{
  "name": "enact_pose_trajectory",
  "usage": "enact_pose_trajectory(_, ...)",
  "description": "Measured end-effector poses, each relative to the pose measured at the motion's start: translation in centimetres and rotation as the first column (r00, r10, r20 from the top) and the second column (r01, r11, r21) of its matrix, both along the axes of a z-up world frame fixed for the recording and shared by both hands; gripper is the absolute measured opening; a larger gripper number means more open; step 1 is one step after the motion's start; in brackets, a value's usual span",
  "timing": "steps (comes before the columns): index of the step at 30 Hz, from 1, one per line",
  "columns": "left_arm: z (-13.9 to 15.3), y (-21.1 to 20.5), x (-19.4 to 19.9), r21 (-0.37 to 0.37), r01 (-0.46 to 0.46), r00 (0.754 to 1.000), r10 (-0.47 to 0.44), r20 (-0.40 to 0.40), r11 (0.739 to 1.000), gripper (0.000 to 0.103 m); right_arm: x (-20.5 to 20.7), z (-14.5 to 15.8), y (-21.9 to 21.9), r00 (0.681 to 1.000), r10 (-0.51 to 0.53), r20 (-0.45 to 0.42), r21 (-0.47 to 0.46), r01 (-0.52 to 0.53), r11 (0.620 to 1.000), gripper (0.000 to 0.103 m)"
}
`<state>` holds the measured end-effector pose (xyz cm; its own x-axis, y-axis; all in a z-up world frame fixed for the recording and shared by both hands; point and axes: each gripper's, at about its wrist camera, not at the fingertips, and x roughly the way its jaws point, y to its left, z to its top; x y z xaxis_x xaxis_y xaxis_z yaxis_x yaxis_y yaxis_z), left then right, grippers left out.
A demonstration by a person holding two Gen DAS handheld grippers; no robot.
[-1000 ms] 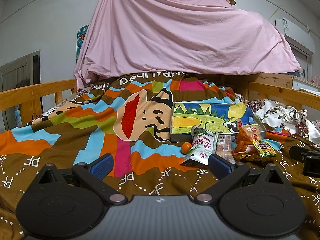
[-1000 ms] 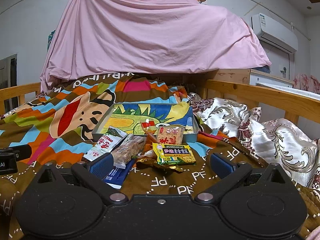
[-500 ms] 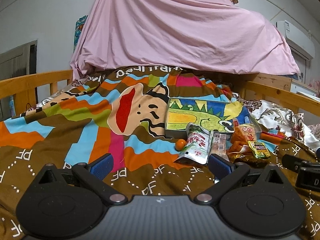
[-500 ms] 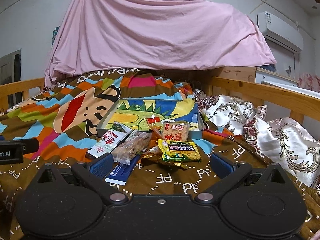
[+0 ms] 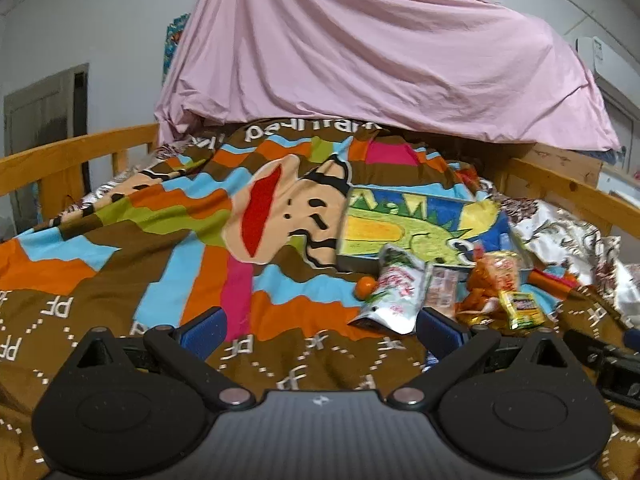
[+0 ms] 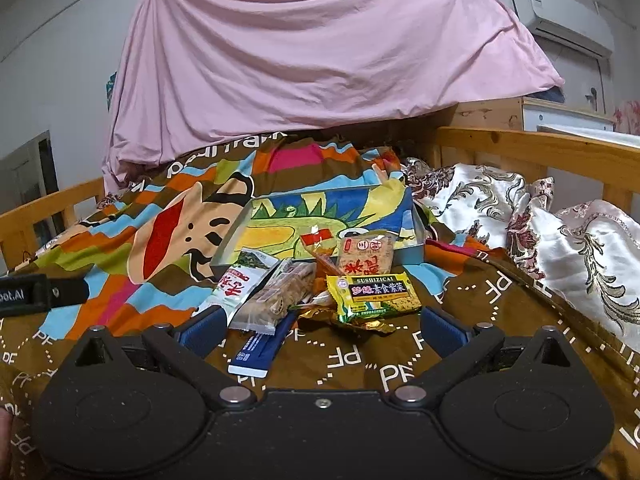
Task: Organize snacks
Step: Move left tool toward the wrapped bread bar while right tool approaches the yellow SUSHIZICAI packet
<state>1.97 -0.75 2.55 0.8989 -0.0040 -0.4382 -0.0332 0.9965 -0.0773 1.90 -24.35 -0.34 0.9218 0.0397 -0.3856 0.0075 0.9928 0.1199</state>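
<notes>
A pile of snack packets lies on the patterned blanket in front of a shallow tray point(image 6: 414, 240) point(image 5: 404, 258) with a dinosaur drawing. In the pile are a white-green pouch point(image 6: 240, 284) point(image 5: 394, 292), a clear biscuit pack point(image 6: 276, 300), a yellow-green packet point(image 6: 372, 292) point(image 5: 520, 308), an orange packet point(image 6: 366, 258) point(image 5: 496, 276), a blue bar point(image 6: 260, 346) and a small orange fruit point(image 5: 365, 288). My right gripper point(image 6: 322, 330) is open just short of the pile. My left gripper point(image 5: 322, 330) is open, left of the pile, over bare blanket.
Wooden bed rails point(image 6: 536, 152) point(image 5: 72, 160) run along both sides. A pink sheet point(image 6: 312, 60) drapes over the far end. A floral satin quilt point(image 6: 552, 232) is bunched at the right. The other gripper's tip point(image 6: 40, 292) shows at the left edge of the right wrist view.
Both grippers have tilted down and come closer to the snack pile, which now sits larger and nearer the fingers. Both stay open and nothing has been grasped.
</notes>
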Motion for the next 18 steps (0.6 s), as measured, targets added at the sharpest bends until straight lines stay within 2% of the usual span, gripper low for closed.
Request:
enact_pose_trajectory(6,1.3,-1.6,0.8,0.020,0.024,1.000,-0.024,0.004,1.000,0.103,1.1,0.6,-0.7,0.999,0.009,-0.030,0.007,-0.009,1.000,0.103)
enact_pose_trajectory(11,1.1,-2.2,2.1,0.027,0.025,1.000,-0.024,-0.020,0.999,0.103,2.7,0.6,-1.0,0.997,-0.013,-0.076,0.039,0.016,0.999,0.103)
enact_pose_trajectory(18,0.8,-2.2,4.6,0.041,0.022,0.999,-0.021,-0.028,0.999,0.103,4.5,0.0,-0.4,0.993,-0.003,-0.115,0.035,0.008,0.999,0.103)
